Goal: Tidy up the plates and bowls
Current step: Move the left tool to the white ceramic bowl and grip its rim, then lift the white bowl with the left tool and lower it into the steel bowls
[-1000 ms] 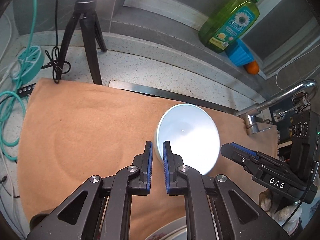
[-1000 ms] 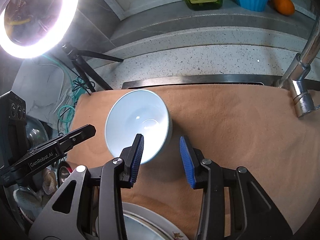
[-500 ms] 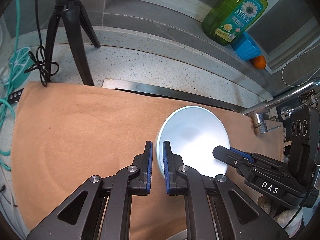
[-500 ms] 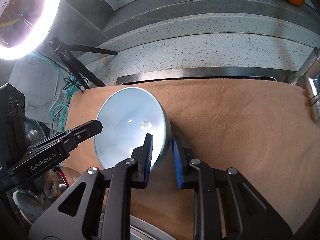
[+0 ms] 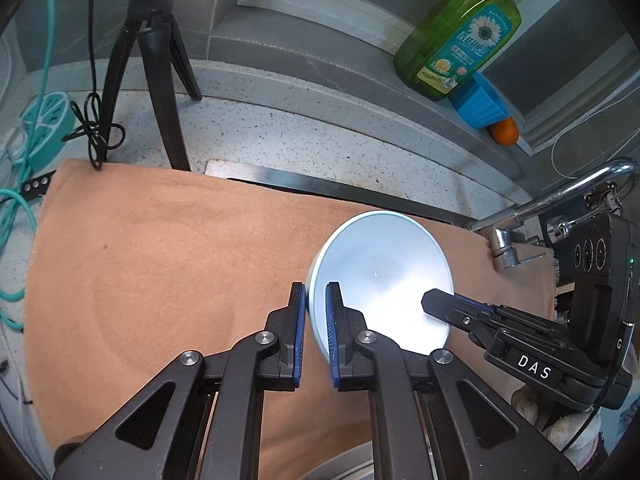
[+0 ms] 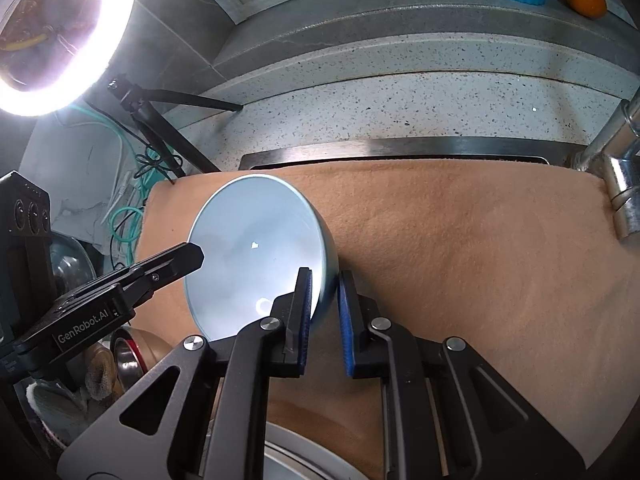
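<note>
While both grippers clamp bowl [image 5: 380,276] | tan cloth [image 5: 168,264] | speckled counter [image 5: 304,136]

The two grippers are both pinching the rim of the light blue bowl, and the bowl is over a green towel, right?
Almost. The towel is orange-brown, not green; the right wrist view shows it spread under the light blue bowl. The rest holds: the left gripper and the right gripper each pinch the bowl's rim, on opposite sides.

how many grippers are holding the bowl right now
2. The left gripper is shut on the pale blue bowl's left rim; the right gripper is shut on its right rim.
</note>
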The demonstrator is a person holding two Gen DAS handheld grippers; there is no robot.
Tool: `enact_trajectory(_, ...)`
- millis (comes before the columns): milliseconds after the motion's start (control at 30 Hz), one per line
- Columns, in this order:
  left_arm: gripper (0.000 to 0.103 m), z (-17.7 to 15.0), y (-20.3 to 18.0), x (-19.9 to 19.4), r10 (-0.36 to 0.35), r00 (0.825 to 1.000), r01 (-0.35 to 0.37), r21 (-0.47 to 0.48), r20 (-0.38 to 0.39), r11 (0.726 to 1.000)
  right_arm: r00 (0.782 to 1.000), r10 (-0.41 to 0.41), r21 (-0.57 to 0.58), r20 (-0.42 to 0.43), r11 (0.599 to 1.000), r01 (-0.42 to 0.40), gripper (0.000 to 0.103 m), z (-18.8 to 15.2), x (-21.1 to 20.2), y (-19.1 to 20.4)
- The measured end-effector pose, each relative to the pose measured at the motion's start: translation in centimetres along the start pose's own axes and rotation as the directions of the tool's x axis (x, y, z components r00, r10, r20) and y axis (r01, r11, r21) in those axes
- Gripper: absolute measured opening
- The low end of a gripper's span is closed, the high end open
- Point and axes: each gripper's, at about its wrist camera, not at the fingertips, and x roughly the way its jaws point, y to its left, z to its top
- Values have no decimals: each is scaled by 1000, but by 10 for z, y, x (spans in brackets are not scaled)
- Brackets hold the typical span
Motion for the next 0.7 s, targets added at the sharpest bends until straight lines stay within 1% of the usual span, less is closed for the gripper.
enact_trajectory(267, 8, -17, -2, -38, -10, 998, 9, 22, 58, 1000, 999, 26, -43, 19, 999, -25, 13, -10, -26, 20)
enact_trajectory(500, 8, -38, 7, -74, -26, 994, 24, 23, 105, 999, 998, 50, -100, 33, 994, -47, 13, -28, -49, 47)
enact_trajectory(700, 8, -58, 19, -105, -30, 989, 28, 15, 147, 1000, 997, 79, -144, 21, 987, -75, 13, -45, -60, 72)
